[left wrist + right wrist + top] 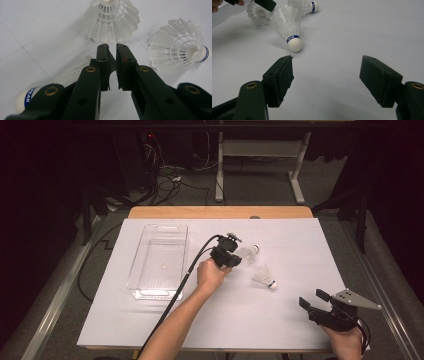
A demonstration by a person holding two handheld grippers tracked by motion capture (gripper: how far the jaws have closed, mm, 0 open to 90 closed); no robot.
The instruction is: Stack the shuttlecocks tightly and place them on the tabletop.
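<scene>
With the left gripper (112, 45) jaws narrowly apart and empty before a shuttlecock (111, 21), its skirt may be crushed; right gripper (325, 75) gapes wide.

Shuttlecock (40, 87) partly behind hand-held gripper (112, 47)

The left gripper (112, 47) points down at a white table (40, 32), its 2 black jaws standing close together with a narrow gap and nothing between them. 3 white shuttlecocks lie around the jaw tips. The first shuttlecock (112, 21) sits just beyond the tips, its feather skirt fanned toward them. The second shuttlecock (177, 48) lies to the right of the tips, on its side, its cork with a blue band pointing right. The third shuttlecock (30, 96) lies to the lower left, partly hidden behind the left jaw, its band reading PEAK.
</scene>
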